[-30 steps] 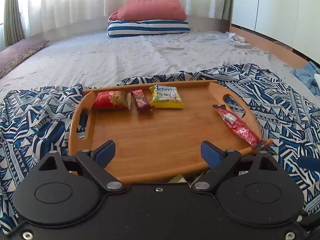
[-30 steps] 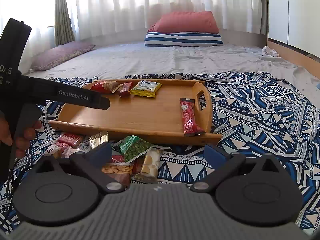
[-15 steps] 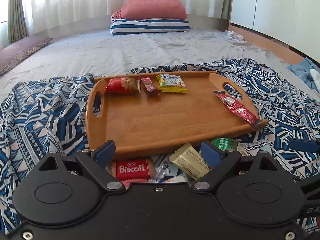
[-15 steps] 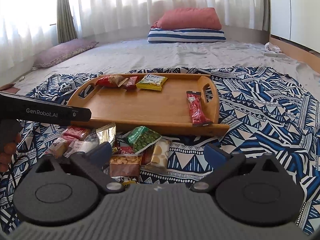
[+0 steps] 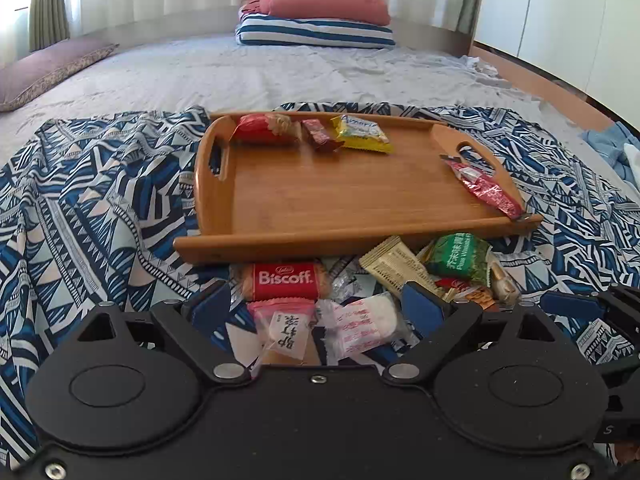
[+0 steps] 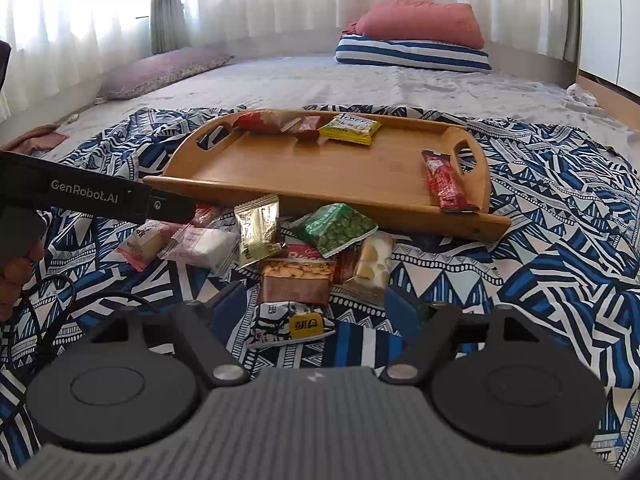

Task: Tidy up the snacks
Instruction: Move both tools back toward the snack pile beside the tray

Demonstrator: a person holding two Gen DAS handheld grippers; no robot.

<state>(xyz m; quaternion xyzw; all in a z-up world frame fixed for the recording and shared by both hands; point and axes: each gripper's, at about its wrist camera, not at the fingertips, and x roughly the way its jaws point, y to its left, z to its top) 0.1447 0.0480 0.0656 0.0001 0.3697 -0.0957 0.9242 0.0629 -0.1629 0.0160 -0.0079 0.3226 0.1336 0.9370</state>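
A wooden tray (image 5: 340, 200) lies on a patterned blue cloth on the bed; it also shows in the right wrist view (image 6: 320, 176). On it lie a red bag (image 5: 264, 129), a small red bar (image 5: 320, 136), a yellow packet (image 5: 362, 134) and a long red bar (image 5: 486, 190). Loose snacks are piled in front of the tray: a Biscoff pack (image 5: 285, 280), a gold sachet (image 5: 394, 264), a green pea bag (image 5: 458, 258). My left gripper (image 5: 316, 306) is open, low over white and pink packets. My right gripper (image 6: 316, 312) is open over a black-and-yellow packet (image 6: 292, 322).
The patterned cloth (image 5: 100, 208) covers the near bed. A striped pillow with a red one on top (image 5: 316, 20) lies at the far end. A purple pillow (image 6: 164, 72) is at the left. The left gripper's body (image 6: 92, 196) crosses the right wrist view.
Both grippers have pulled back from the tray and lowered toward the snack pile. The pile has come fully into view under the fingers. Both stayed open.
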